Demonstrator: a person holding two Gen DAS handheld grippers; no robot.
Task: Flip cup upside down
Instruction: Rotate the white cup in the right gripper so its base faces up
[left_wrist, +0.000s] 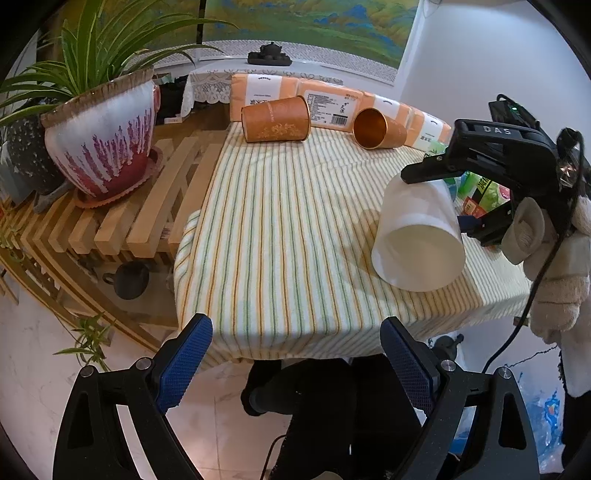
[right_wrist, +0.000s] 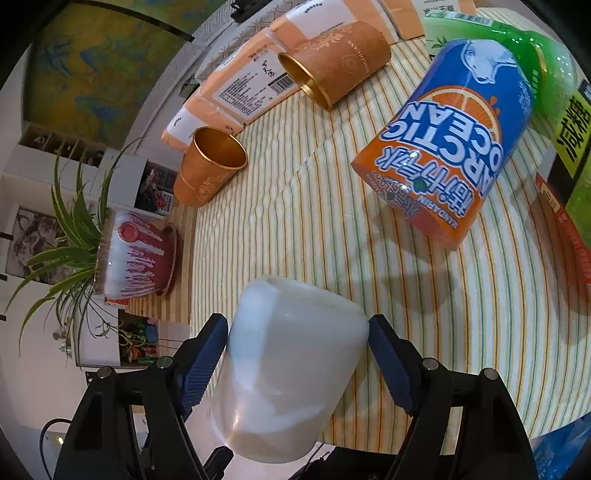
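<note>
The tabletop (left_wrist: 280, 236) carried two cups lying on their sides near its far edge: one cup (left_wrist: 275, 120) to the left, the other cup (left_wrist: 376, 129) to its right, both just before a row of packets (left_wrist: 325, 99). The white cup (left_wrist: 417, 236) hung tilted over the tabletop's right part, between the fingers of the right hand-held gripper (right_wrist: 297, 354). A potted plant (left_wrist: 103, 136) stood on a slatted shelf (left_wrist: 147, 206) left of the tabletop. A can (right_wrist: 450, 147) lay right of the cups.
</note>
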